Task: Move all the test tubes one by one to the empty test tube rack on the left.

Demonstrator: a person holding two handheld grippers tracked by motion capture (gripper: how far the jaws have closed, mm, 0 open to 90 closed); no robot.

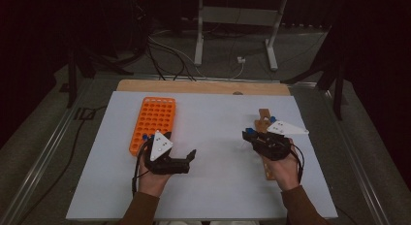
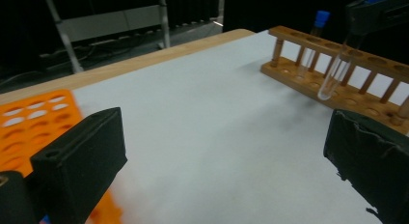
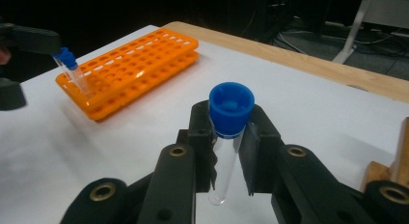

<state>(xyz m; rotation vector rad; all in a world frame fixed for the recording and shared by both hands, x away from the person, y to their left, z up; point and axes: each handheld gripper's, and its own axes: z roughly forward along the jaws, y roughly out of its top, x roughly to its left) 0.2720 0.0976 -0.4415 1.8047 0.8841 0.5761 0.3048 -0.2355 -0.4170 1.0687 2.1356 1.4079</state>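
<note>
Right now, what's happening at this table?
A person works two handheld grippers over a white table. The right gripper is shut on a clear test tube with a blue cap, holding it upright beside the wooden rack, where another blue-capped tube stands. The left gripper is open and holds nothing, next to the orange rack, which has one capped tube standing in a near corner.

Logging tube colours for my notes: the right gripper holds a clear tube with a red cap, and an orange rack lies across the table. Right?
Not quite. The cap is blue, not red, as the right gripper view shows. The rest holds: the right gripper is shut on the clear tube, and the orange rack lies across the table.
</note>
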